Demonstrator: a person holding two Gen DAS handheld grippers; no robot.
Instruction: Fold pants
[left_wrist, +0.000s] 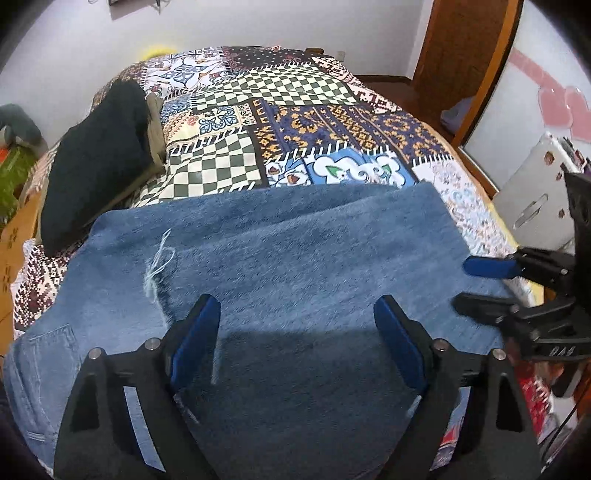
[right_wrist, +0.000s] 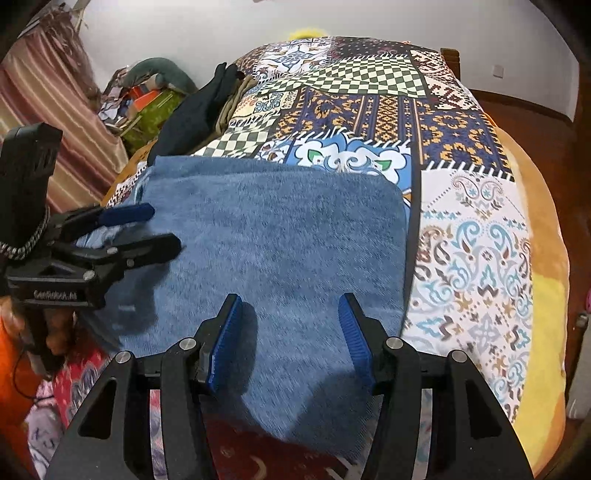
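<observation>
I have both the left gripper (left_wrist: 295, 314) and right gripper (right_wrist: 290, 314) spread and empty over the jeans (left_wrist: 295, 240), whose long axis runs nine-to-three, their near edge at six.

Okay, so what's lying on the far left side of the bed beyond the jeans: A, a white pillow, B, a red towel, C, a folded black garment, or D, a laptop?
C: a folded black garment lies on the patchwork bedspread, left of and beyond the jeans.
</observation>
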